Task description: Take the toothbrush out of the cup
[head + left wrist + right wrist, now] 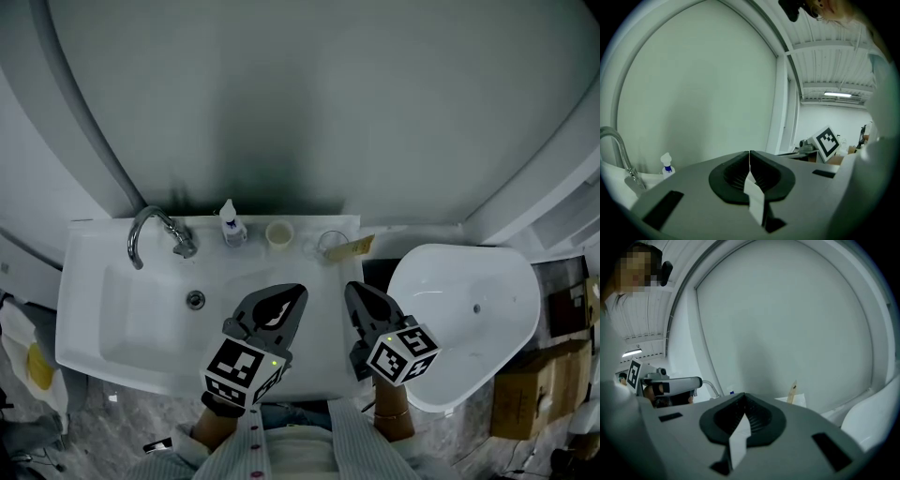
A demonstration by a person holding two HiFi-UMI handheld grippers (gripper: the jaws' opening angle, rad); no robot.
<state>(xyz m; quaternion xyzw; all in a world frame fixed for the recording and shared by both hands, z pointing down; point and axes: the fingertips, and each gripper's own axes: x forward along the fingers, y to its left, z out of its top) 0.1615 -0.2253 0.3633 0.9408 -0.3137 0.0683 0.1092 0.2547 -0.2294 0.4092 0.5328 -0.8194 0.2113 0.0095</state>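
From the head view, your left tool (292,295) and right tool (356,292) hang side by side over the front of the white ceramic sink (94,319), both pointing toward its back ledge. On that ledge a curved chrome faucet (150,232) stands at the left. To its right come a small white spray bottle with a blue label (231,225), a small cream cup (279,233), and then a clear glass cup (328,246). The tan toothbrush (354,247) sits in the clear glass cup and leans out toward the right. Both tools are well short of it. A white oval bowl (464,319) stands beside the sink on the right, with brown cardboard boxes (525,398) beyond it.

In the left gripper view, your left tool (749,154) is clenched, its jaws meeting along one thin line with nothing between them. The faucet (614,145) and spray bottle (667,165) show at the far left, and the marker cube (827,142) of your other tool is at the right.

In the right gripper view, your right tool (744,395) is likewise clenched and empty. The toothbrush (792,391) stands upright just right of the jaw tips, against the pale wall. Its cup is mostly hidden behind the tool's body.
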